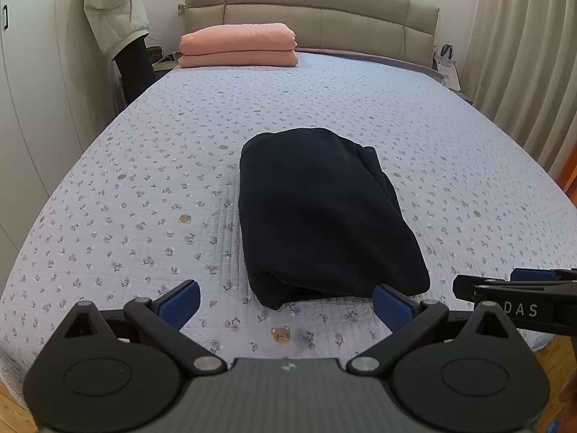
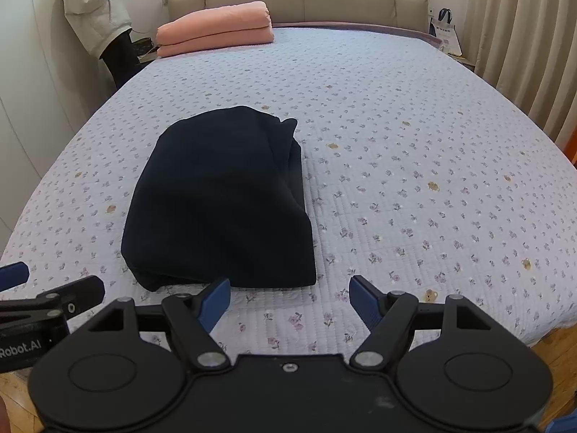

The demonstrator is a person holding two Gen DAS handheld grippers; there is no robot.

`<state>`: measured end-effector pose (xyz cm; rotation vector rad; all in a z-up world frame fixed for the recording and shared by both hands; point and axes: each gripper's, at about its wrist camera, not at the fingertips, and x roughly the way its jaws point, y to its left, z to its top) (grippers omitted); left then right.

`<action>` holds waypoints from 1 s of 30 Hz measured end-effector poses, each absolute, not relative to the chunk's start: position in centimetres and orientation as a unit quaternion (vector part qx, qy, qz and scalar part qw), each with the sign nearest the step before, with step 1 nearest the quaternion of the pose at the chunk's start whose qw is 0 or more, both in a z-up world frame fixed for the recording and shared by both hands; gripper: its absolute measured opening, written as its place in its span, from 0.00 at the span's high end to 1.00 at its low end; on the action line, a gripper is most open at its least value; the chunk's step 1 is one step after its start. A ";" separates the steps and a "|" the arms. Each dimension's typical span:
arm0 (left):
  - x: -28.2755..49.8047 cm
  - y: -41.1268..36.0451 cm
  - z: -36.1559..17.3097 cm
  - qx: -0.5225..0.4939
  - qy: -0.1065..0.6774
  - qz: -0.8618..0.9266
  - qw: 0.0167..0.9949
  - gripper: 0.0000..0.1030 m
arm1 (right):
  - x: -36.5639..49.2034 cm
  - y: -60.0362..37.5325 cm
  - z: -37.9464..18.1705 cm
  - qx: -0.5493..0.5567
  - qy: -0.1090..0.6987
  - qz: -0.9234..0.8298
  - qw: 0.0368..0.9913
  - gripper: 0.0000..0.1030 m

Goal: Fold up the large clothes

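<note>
Dark navy folded garment lying in a thick bundle on the lilac floral quilted bed, toward its near edge. Left gripper and right gripper hovering just short of the bundle, jaws wide, nothing between them. Two folded pink blankets stacked by the beige padded headboard. White paper bag beside the bed; contents not visible.

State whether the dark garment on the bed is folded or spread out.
Folded: the dark garment lies as a compact, layered bundle on the bed, stacked edges visible at its near end.
</note>
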<state>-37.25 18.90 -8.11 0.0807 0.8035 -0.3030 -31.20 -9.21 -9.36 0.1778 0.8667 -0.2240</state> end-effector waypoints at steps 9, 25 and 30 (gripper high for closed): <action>-37.5 18.9 -7.9 0.044 0.386 -0.145 0.910 0.00 | -31.5 -9.6 -9.4 0.091 0.418 -0.106 0.898 0.16; -37.7 19.2 -8.1 0.042 0.389 -0.142 0.909 0.00 | -31.8 -9.6 -9.6 0.089 0.421 -0.102 0.897 0.16; -37.7 19.5 -8.0 0.044 0.388 -0.137 0.910 0.00 | -31.8 -9.5 -9.8 0.089 0.422 -0.099 0.897 0.16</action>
